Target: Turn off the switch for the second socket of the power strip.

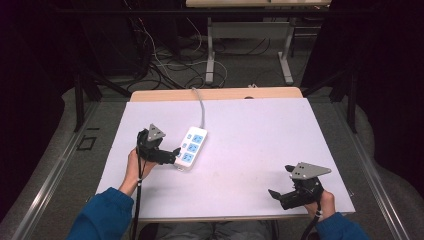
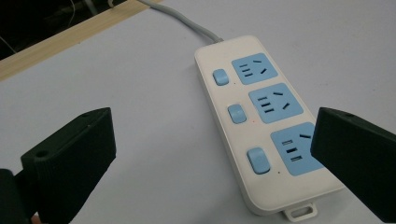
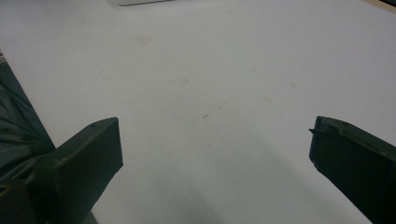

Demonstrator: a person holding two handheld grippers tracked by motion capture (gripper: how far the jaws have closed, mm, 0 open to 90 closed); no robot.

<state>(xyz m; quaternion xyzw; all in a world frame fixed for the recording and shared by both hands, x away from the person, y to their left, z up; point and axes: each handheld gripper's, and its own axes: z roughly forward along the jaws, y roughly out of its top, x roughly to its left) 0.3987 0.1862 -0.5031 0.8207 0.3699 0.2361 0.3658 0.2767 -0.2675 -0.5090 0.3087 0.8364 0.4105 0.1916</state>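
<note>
High view: white power strip (image 1: 190, 148) with three blue sockets lies left of centre on the white table (image 1: 250, 150), its grey cable (image 1: 201, 105) running to the far edge. Left gripper (image 1: 172, 155), jaws apart, sits just beside the strip's near end; right gripper (image 1: 280, 187), jaws apart, rests well apart from the strip. Dark floor with tangled cables (image 1: 160, 65) lies beyond.

Left gripper (image 1: 172, 156) held low at the left, jaws spread wide, pointing right and slightly forward; left hand (image 1: 134, 167) wrapped round its grip, blue sleeve behind. Right gripper (image 1: 281, 184) near the front right edge, jaws wide apart, aimed left; right hand (image 1: 325, 202) gripping from behind.
</note>
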